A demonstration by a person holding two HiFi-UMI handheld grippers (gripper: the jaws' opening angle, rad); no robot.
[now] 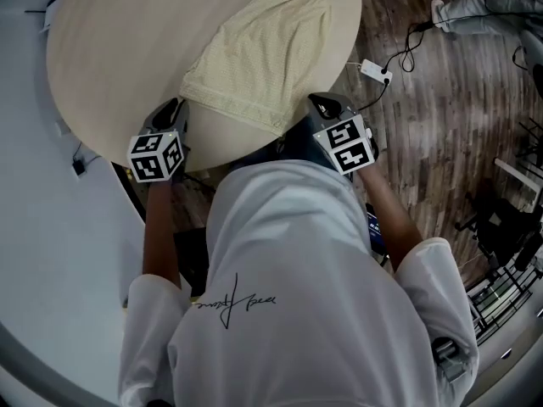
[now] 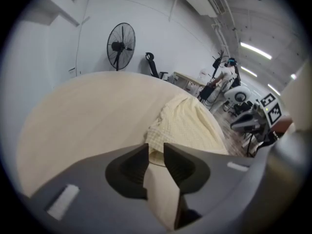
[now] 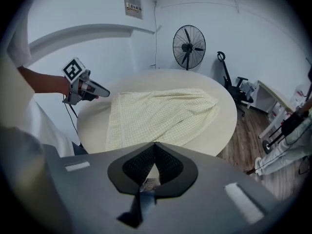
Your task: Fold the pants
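While left tongs gape, pants lie on table.

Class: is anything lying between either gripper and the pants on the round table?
Nothing visible does. The left gripper, jaws slightly apart, is right at the near corner of the pants. The right gripper, jaws together, has only bare table between it and the pants.

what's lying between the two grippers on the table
Head view: the near edge of the pants and a bare strip of table, between left gripper and right gripper.
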